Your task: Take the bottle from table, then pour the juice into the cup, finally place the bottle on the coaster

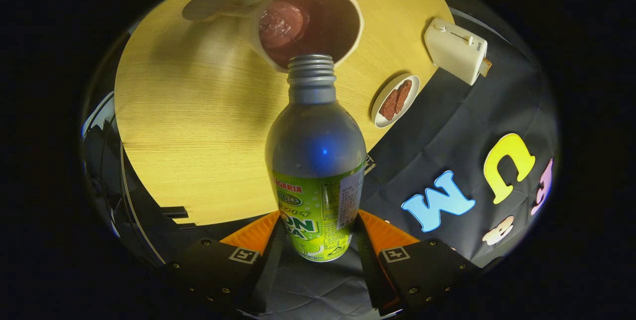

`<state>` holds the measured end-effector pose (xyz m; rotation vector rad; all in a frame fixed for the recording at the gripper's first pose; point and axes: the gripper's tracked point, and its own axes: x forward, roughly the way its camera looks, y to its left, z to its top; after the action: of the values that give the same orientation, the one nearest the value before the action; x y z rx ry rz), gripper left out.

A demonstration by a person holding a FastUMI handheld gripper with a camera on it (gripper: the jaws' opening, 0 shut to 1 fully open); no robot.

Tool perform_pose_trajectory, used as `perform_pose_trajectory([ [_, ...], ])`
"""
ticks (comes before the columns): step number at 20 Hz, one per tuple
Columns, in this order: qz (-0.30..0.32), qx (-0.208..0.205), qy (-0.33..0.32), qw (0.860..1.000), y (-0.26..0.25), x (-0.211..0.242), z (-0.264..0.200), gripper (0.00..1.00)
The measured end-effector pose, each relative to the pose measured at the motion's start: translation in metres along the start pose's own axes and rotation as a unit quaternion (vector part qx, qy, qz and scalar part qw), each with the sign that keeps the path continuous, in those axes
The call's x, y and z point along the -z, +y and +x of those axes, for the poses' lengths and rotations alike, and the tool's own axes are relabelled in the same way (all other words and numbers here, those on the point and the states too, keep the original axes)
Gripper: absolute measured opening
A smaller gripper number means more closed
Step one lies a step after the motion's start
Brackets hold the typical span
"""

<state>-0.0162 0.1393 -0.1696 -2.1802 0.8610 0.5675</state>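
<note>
The hand-held gripper (318, 240) clamps the bottle (315, 161) between both fingers, pressing on its lower labelled part. Beyond the fingers, the uncapped threaded neck points at the white cup (308, 24), whose mouth shows dark reddish liquid. Off to the right of the bottle sit a small white dish (395, 101) holding brown pieces and, farther out, a white toaster (454, 49). The bottle is silvery-grey above a green label. The pale wooden counter (189, 126) lies bare to the left; its curved edge runs just behind the bottle's body.
</note>
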Motion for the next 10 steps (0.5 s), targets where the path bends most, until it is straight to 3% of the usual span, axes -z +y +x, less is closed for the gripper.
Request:
perform_pose_trajectory([
  [10,-0.013,0.001,0.008,1.0,-0.001,0.0029,-0.0011,0.74],
])
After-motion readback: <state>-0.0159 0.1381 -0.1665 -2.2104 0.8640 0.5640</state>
